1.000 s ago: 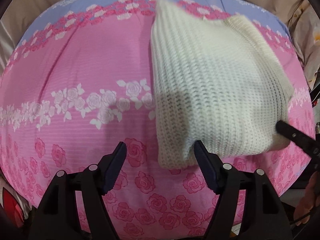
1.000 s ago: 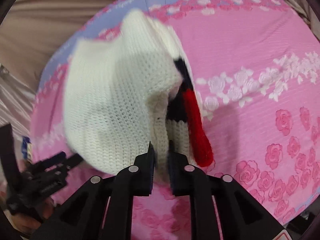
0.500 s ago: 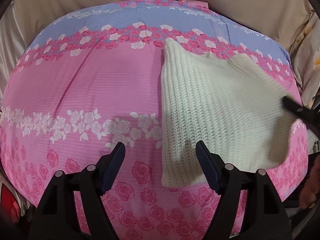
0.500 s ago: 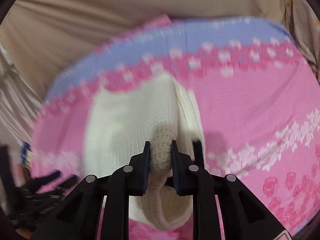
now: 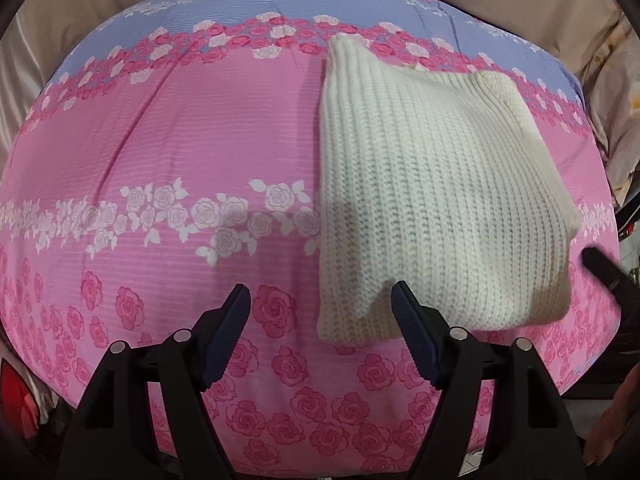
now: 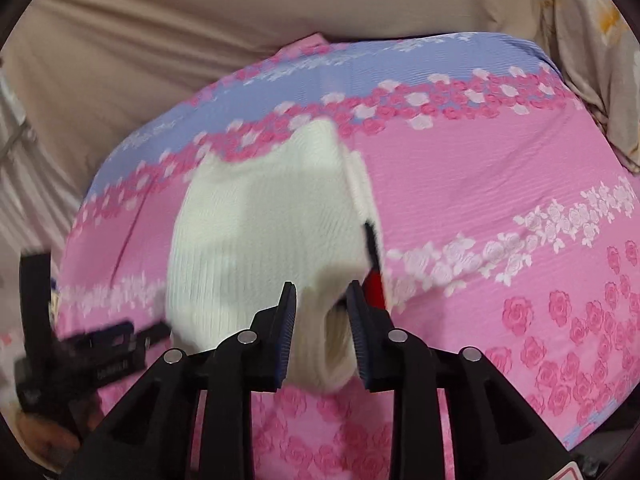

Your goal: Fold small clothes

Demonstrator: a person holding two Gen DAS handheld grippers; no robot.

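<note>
- On the bed (image 5: 168, 128), right of centre in the left-wrist view: the white knit sweater (image 5: 432, 184) lies folded into a rough rectangle on the pink rose-print sheet.
- Your left hand-held gripper (image 5: 320, 312) is spread wide and holds nothing. It sits at the near left corner of the fold, one finger overlapping the near hem.
- Your right hand-held gripper (image 6: 322, 312) has its jaws parted, with the near folded edge of the sweater (image 6: 264, 232) between them. I can't tell whether the pads touch the knit; it reads as let go or about to be.
- The right-wrist view is motion-blurred, so edge detail there is unreliable.
- A red-and-black trim (image 6: 374, 280) pokes out at the right side of the fold in that view. My guess is that it's a cuff or hem tucked under.
- Judgement: the fold looks nearly complete and the step in hand is release and tidy.
- To do it well, back the right gripper straight out along the bed so the top layer doesn't drag.
- Then square the near corner, which looks skewed, and tuck the trim under if you want a clean stack.
- Thick knit springs back, so press the crease flat before you leave it.
- Writing: there's faint lettering on the left gripper body in the right-wrist view, too blurred to read. No other labels are legible.
</note>
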